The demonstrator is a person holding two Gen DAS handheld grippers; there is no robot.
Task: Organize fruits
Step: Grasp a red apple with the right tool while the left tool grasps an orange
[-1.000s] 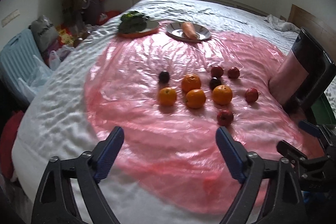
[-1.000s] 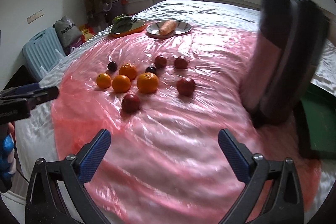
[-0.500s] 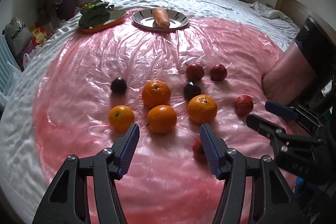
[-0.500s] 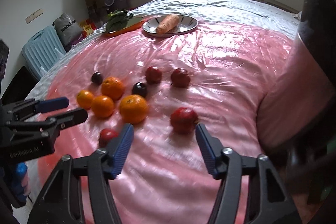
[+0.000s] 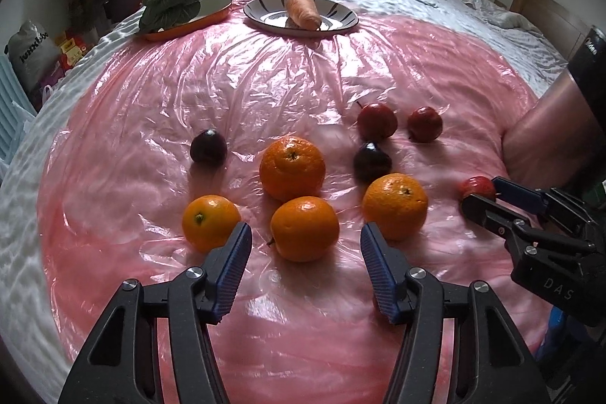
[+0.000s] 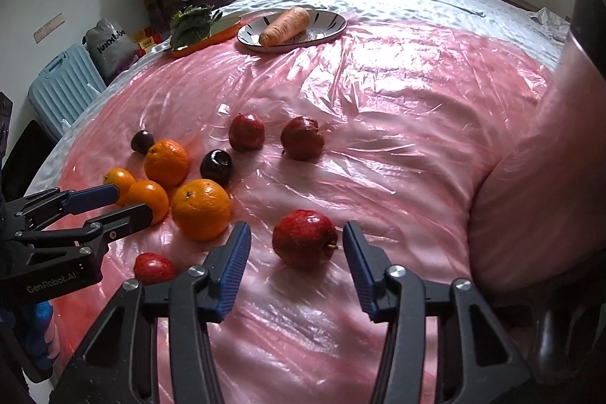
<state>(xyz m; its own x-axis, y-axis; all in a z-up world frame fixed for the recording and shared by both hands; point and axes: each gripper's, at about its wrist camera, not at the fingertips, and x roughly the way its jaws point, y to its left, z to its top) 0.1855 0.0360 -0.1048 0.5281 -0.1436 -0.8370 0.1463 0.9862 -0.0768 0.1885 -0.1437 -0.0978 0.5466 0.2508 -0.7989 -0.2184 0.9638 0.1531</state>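
Several oranges, dark plums and red fruits lie on a pink plastic sheet (image 5: 303,70) over a bed. My left gripper (image 5: 305,262) is open, its jaws either side of the near orange (image 5: 305,228). My right gripper (image 6: 295,252) is open, its jaws flanking a red fruit (image 6: 305,243) without touching it. That fruit (image 5: 477,187) shows in the left wrist view between the right fingers. Another small red fruit (image 6: 154,267) lies under the left gripper (image 6: 125,203).
At the far edge a striped plate (image 5: 341,19) holds a carrot (image 5: 301,10), and an orange plate (image 5: 212,16) holds leafy greens (image 5: 170,2). A tall dark and pink object (image 6: 538,158) stands at the right. A blue suitcase (image 6: 64,82) stands beside the bed.
Both grippers have moved forward and down toward the fruit. The left now brackets the near orange, the right brackets the red fruit. Both jaws narrowed since a second ago.
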